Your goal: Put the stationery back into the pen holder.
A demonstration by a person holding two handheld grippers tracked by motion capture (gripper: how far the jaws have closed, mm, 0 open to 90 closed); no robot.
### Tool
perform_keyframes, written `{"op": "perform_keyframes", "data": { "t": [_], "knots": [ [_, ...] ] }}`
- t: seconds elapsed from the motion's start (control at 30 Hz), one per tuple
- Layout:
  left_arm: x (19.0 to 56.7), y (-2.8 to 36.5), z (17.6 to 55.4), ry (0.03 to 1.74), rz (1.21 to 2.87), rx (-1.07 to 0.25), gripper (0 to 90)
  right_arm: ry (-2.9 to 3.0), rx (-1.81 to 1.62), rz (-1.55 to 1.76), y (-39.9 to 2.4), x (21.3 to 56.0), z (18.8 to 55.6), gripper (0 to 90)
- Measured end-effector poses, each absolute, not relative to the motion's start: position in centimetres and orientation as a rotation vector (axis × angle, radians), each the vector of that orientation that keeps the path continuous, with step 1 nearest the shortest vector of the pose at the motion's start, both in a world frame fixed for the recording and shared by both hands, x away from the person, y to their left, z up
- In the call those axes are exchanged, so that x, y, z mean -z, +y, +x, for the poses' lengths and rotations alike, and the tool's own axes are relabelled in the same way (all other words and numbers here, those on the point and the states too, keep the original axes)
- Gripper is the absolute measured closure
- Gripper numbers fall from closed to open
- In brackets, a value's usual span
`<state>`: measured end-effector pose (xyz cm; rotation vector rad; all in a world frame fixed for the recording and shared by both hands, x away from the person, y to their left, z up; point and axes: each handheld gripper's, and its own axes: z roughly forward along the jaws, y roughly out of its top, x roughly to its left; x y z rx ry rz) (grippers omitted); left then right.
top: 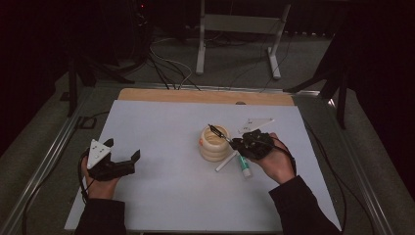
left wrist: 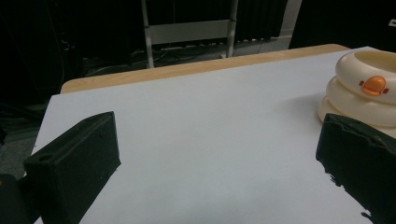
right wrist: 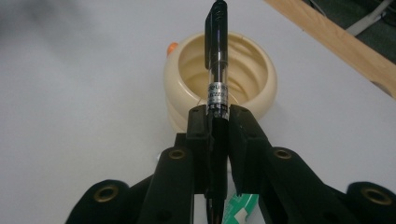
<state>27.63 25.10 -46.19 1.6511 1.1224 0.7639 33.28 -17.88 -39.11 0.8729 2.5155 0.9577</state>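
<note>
White paper (top: pixel 166 147) is seen covering the table in the high view, with a strip of wood (top: pixel 205 96) left bare at the far edge. The left gripper (top: pixel 121 155) is held low at the near left, its jaws spread apart with nothing between them. The right gripper (top: pixel 234 142) is held just beside a cream ribbed holder (top: pixel 215 143), and a black pen (top: pixel 219 133) is clamped in its jaws, the pen's free end lying over the holder's open mouth. Under that gripper a white stick-like item (top: pixel 226 161) and a white tube with a green end (top: pixel 244 166) are seen on the paper.

In the left gripper view, the two black jaws are seen wide apart, bare paper (left wrist: pixel 205 140) lying between them. The holder (left wrist: pixel 364 88), marked with an orange spot (left wrist: pixel 373 85), stands ahead of the right-hand jaw, apart from it.

In the right gripper view, the jaws are closed on the pen (right wrist: pixel 217 70), which is gripped near its printed band. The pen runs straight ahead from the jaw tips, across the holder's (right wrist: pixel 252 79) opening. A green and white item (right wrist: pixel 238 205) is glimpsed beneath the jaws.
</note>
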Motion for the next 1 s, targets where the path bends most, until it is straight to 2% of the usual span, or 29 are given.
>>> {"op": "perform_keyframes", "data": {
  "t": [1.0],
  "knots": [
    [46.2, 25.2, 27.7, 1.125, 1.648, -0.763, 0.0, 2.571, -0.901, 0.94, -16.9, 38.8, 36.0, 78.6]
  ]
}}
